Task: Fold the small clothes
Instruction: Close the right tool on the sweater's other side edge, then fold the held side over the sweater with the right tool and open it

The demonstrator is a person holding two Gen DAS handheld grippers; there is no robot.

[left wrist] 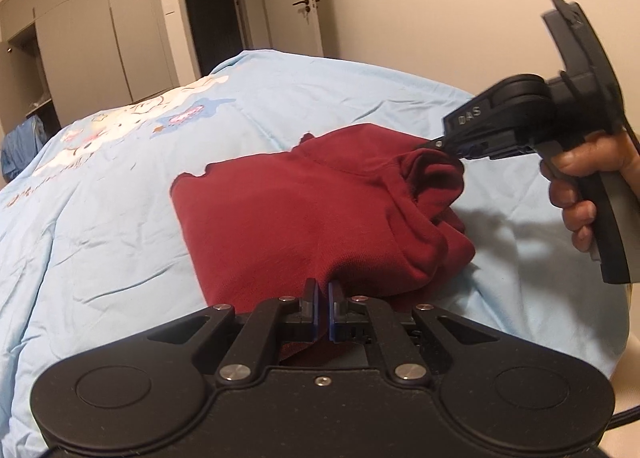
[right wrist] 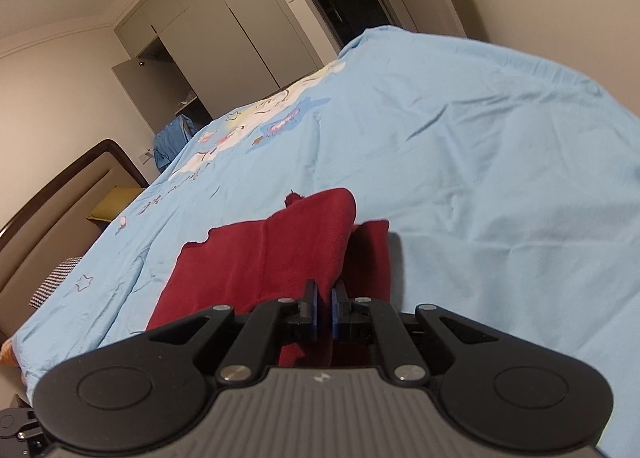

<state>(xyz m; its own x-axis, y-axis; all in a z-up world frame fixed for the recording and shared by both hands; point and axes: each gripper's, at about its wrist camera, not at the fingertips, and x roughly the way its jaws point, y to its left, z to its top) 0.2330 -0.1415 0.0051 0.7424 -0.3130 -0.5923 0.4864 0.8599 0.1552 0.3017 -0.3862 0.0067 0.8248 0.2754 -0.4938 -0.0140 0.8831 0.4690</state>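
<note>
A dark red garment (left wrist: 304, 214) lies on the light blue bedspread (left wrist: 120, 218), partly folded with a bunched fold on its right side. My left gripper (left wrist: 323, 294) is shut on the garment's near edge. My right gripper (left wrist: 448, 148), held by a hand (left wrist: 580, 194), is shut on the bunched fabric at the garment's far right and lifts it slightly. In the right wrist view the right gripper (right wrist: 323, 294) pinches the red garment (right wrist: 256, 266), whose edge rises between the blue pads.
The bedspread (right wrist: 480, 178) carries a cartoon print (left wrist: 120, 126) toward the far left. A headboard (right wrist: 60, 198) stands on the left; a wardrobe (left wrist: 92, 38), a dark doorway (left wrist: 212, 14) and a white door (left wrist: 292, 2) lie beyond the bed.
</note>
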